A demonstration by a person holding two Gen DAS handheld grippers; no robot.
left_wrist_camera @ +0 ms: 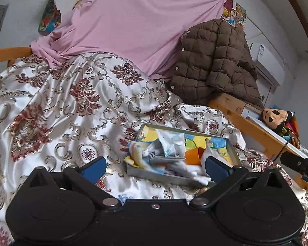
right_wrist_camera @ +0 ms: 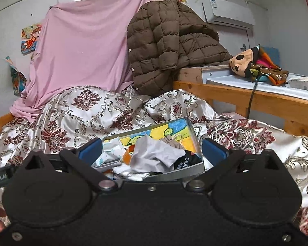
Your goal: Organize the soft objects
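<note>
A shallow metal tray [left_wrist_camera: 152, 173] with a cartoon-printed bottom lies on the patterned satin bedspread [left_wrist_camera: 61, 110]. It holds a jumble of soft things: white cloths [left_wrist_camera: 170, 143], an orange cup [left_wrist_camera: 193, 155] and striped fabric. My left gripper [left_wrist_camera: 155, 168] hovers open just short of the tray's near edge, blue pads wide apart and nothing between them. In the right wrist view the same tray [right_wrist_camera: 195, 137] shows a crumpled white cloth [right_wrist_camera: 154, 155], a beige sock [right_wrist_camera: 170, 139] and a black packet [right_wrist_camera: 186, 161]. My right gripper [right_wrist_camera: 152, 151] is open over the tray's near side, its pads touching nothing.
A brown quilted jacket [right_wrist_camera: 164, 41] is heaped on the wooden bed frame [right_wrist_camera: 256, 100]. A pink sheet [right_wrist_camera: 82, 51] hangs on the wall behind. A plush toy [right_wrist_camera: 254, 63] lies on the white desk to the right, with a cable hanging down.
</note>
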